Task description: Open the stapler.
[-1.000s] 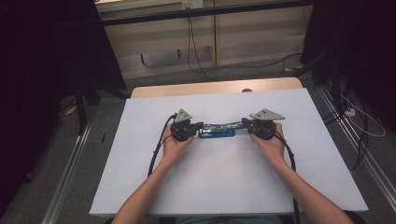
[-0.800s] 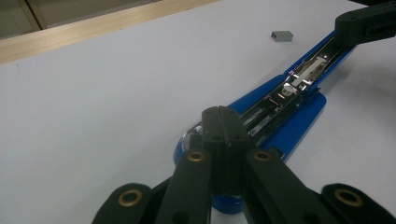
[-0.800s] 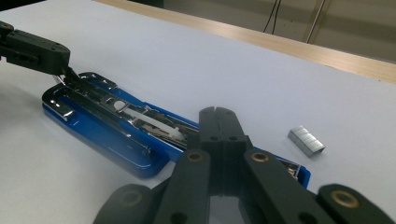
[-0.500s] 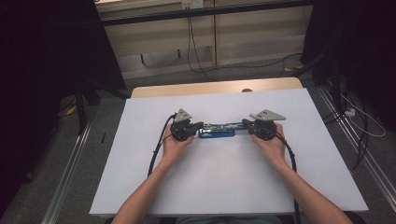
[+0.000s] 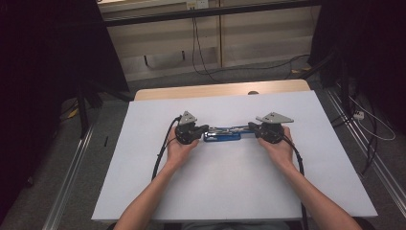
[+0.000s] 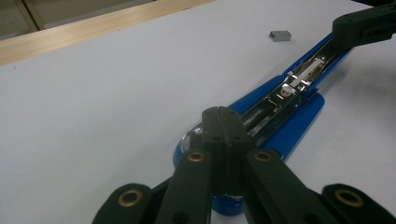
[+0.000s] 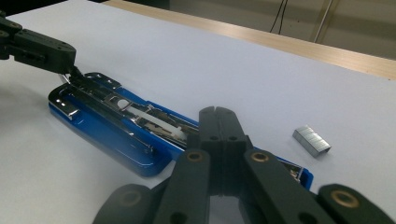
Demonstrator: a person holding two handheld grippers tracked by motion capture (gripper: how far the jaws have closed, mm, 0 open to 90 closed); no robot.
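Little differs across the three high-view pictures.

- Right gripper [image 5: 254, 131]: a second ago its tip sits a touch nearer the middle of the blue stapler [image 5: 221, 134]; now it sits slightly farther right, at the stapler's right end. The shift is small, along the stapler's length.
- Grey plate on the right gripper: its outline reads a little flatter and wider now, a slight turn of the hand.
- Stapler's opened upper arm: stretched a shade longer toward the right than a second ago; too small to tell more.
- Left gripper [image 5: 207, 128]: no shift I can make out.
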